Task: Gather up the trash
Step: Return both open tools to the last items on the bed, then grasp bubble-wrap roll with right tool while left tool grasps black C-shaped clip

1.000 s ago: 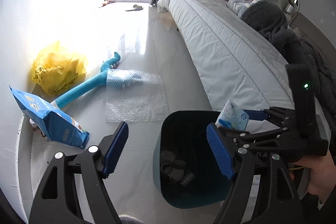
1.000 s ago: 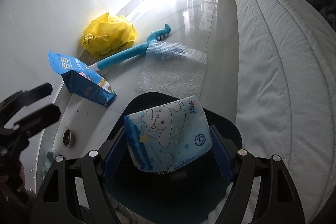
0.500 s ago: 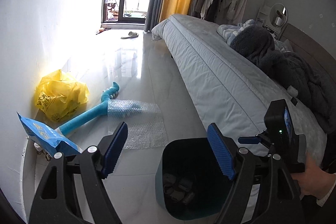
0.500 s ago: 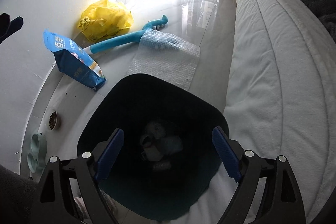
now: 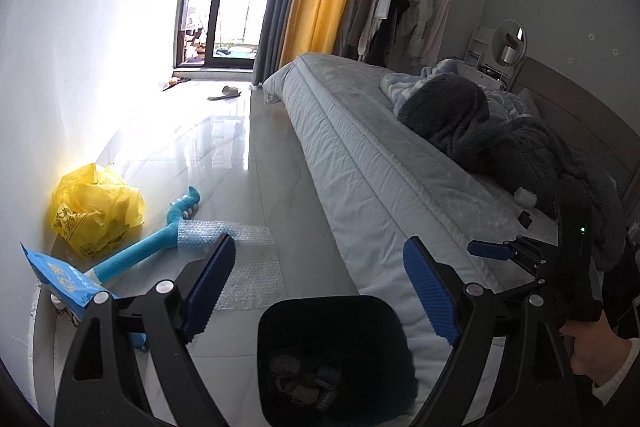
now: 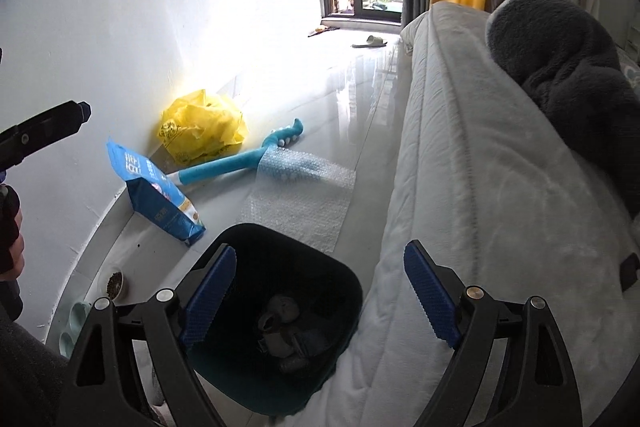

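Observation:
A dark teal trash bin [image 5: 280, 323] [image 6: 344, 283] stands on the floor beside the bed, with several pieces of trash at its bottom [image 6: 286, 331]. A sheet of bubble wrap [image 5: 248, 259] [image 6: 304, 199], a yellow plastic bag [image 5: 96, 211] [image 6: 200, 131] and a blue pouch [image 5: 60, 283] [image 6: 156, 195] lie on the floor beyond it. My left gripper [image 5: 316, 287] is open and empty above the bin's near side. My right gripper [image 6: 316, 291] is open and empty above the bin; it also shows in the left wrist view [image 5: 508, 259].
A bed with a light quilt [image 5: 380, 167] [image 6: 480, 167] and a dark blanket [image 5: 500, 131] runs along the right. A teal long-handled toy [image 5: 152, 243] [image 6: 240, 163] lies by the bubble wrap. Pet bowls [image 6: 116, 283] sit by the white wall. A slipper [image 5: 224, 93] lies near the window.
The right gripper opened and let the cartoon-printed packet fall into the bin. Both grippers then rose and tilted up, so more of the room shows.

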Tool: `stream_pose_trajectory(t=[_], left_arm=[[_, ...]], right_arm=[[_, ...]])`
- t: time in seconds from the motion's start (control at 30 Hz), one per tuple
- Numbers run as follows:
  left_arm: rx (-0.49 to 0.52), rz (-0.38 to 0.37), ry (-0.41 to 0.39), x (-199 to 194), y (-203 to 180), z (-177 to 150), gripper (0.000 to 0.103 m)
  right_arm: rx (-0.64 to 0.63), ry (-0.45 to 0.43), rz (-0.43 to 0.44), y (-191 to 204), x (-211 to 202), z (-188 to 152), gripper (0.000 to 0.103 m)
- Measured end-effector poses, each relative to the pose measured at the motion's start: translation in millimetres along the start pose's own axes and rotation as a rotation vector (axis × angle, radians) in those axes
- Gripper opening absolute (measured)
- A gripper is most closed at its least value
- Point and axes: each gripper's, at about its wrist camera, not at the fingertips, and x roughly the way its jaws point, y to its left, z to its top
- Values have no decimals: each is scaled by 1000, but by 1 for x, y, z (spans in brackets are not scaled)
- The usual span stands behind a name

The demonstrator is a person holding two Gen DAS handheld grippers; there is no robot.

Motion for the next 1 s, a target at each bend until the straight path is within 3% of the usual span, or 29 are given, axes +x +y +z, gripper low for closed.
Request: stream_pose_trajectory(t=[0.4,0.67,1.0], left_arm=[[35,-117,-28,32,-108,30,89],[101,-155,-56,56,-164,48,90],[190,-244,-23,100,-230,41,89]], right_arm=[[104,-99,-126,-105,-74,-23,87],[267,-129,-245,-187,-113,-38,90],[374,-138,-349,-258,-111,-22,91]])
